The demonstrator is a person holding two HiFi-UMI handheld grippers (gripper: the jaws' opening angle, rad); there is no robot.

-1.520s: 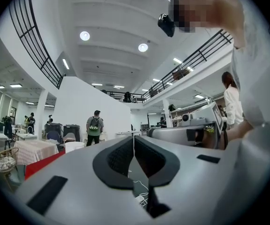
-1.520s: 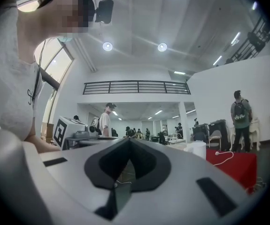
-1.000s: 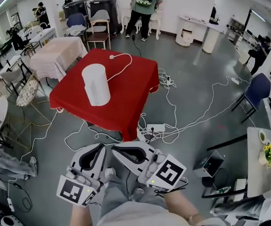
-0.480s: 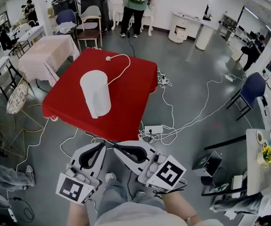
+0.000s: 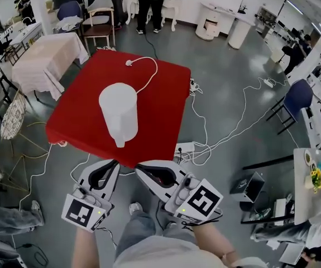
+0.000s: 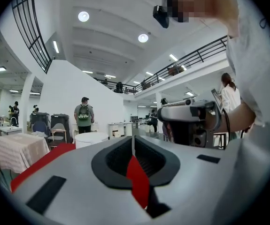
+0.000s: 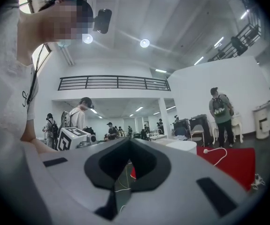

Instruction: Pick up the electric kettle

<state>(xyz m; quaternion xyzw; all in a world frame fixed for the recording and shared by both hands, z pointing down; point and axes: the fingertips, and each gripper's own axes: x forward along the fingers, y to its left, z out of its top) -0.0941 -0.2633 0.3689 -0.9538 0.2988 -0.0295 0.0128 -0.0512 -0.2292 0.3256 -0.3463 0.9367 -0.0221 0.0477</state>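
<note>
At the centre of the head view, one white electric kettle (image 5: 119, 111) stands on the red tabletop (image 5: 166, 105), its single cord (image 5: 151, 74) trailing off. Two claws, left claw (image 5: 113, 163) and right claw (image 5: 140, 170), hang low and well short of it, probably ahead of the reach. Left gripper view: jaws pressed together, holding nothing. Right gripper view: the same.

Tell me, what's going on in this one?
A person holds a gripper in each hand. The left gripper and right gripper are both shut and empty, held low, short of the red table. The white electric kettle stands untouched on it, its cord lying across the cloth.
</note>
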